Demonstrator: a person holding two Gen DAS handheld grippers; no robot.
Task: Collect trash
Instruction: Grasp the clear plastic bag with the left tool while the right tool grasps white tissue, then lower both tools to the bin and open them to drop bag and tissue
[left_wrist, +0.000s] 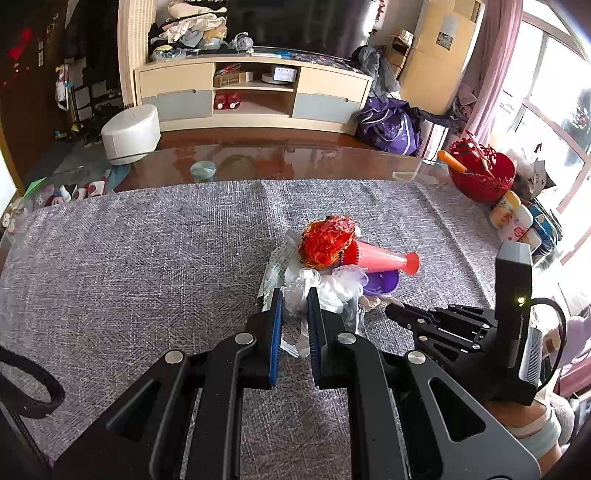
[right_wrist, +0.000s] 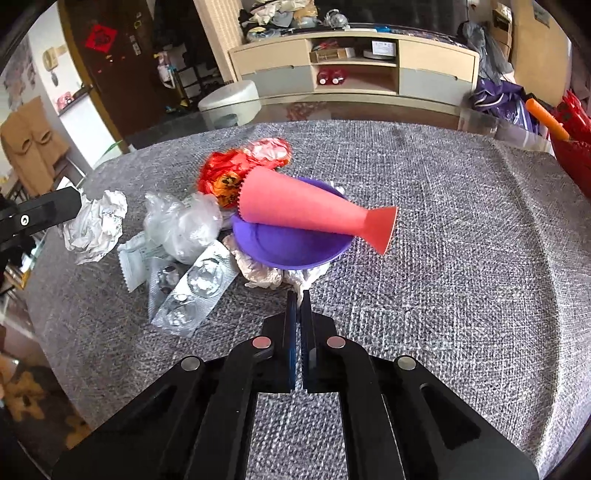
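Your left hand-held gripper pinches the crumpled paper at lower centre, likely to lift it off the grey surface first. Your right hand-held gripper is pressed together, holding nothing. Only the right view shows the blister packs beside the purple bowl and pink cone.

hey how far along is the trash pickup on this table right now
Nothing looks collected yet. The left gripper is closed on crumpled white paper; the right gripper is shut, empty. Left: red foil wrapper, clear plastic bag, silver blister pack.
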